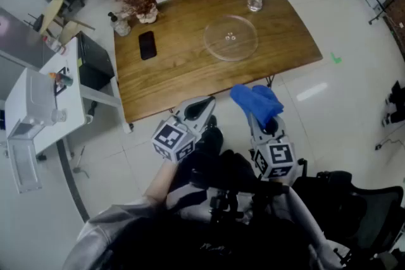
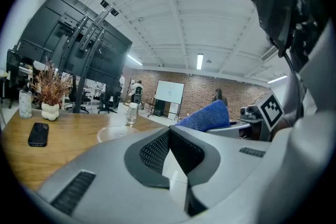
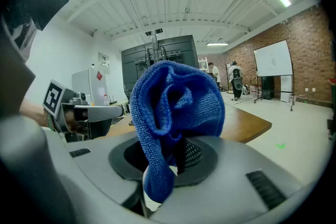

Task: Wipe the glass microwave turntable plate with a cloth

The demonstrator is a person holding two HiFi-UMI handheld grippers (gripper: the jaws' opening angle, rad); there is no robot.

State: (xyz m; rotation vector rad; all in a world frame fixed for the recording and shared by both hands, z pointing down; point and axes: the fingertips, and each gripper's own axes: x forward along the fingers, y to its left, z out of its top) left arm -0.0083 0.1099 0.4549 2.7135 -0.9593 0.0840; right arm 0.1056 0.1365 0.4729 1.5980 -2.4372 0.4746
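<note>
right gripper (image 3: 169,168) clamped on bunched blue cloth (image 1: 256,103), ready to wipe | left gripper (image 2: 169,150) closed, empty | both 2 held short of table (image 1: 171,76) | glass plate (image 1: 231,38) flat on table, well apart from cloth, wiping not started

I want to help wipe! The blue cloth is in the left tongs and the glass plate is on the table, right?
No, the blue cloth is in the right tongs, as the right gripper view shows. The glass plate is on the table.

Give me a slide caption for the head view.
Right gripper grips a blue cloth, short of the wooden table bearing the glass plate.
</note>
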